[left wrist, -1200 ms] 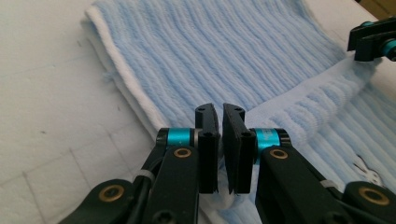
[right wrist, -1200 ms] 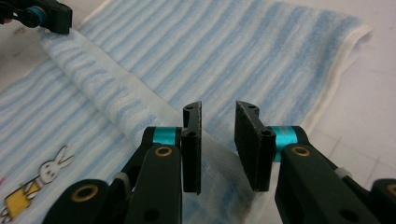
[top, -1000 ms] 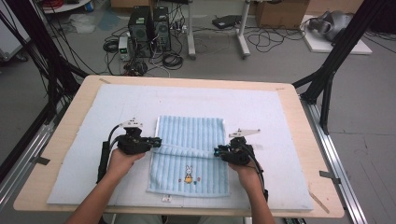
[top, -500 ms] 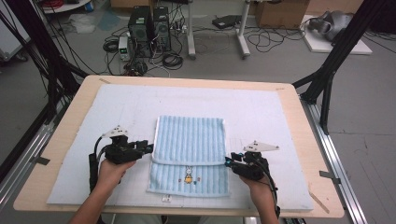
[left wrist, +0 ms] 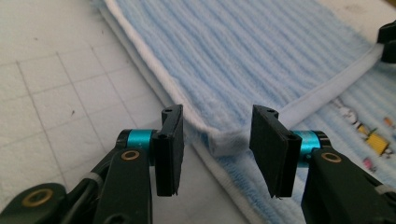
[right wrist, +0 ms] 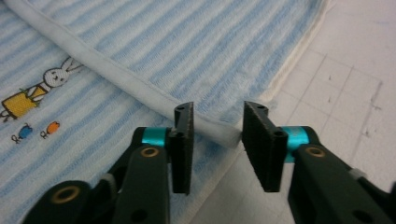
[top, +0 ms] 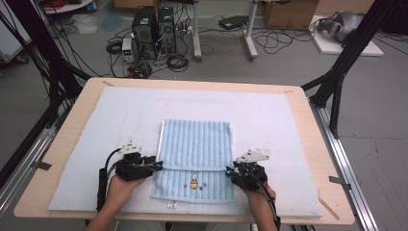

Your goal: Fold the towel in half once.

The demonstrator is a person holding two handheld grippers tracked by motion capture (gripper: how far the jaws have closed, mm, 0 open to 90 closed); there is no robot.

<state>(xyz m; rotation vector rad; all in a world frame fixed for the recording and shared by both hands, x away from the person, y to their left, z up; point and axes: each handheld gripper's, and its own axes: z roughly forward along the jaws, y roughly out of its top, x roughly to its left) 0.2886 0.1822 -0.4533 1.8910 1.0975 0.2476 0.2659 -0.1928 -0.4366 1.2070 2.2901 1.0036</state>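
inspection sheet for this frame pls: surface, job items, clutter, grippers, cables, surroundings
Surface: wooden table covered by a white gridded mat, lying flat.
Job's things: blue striped towel, folded, top layer's edge across the rabbit embroidery.
Clutter: nothing seen.
Grippers: left gripper open, jaws either side of the fold's left corner; right gripper open at the fold's right corner.
Cables: one black cable trails along the left forearm, another along the right.
Surroundings: computer towers, floor cables, cardboard boxes, black frame legs.
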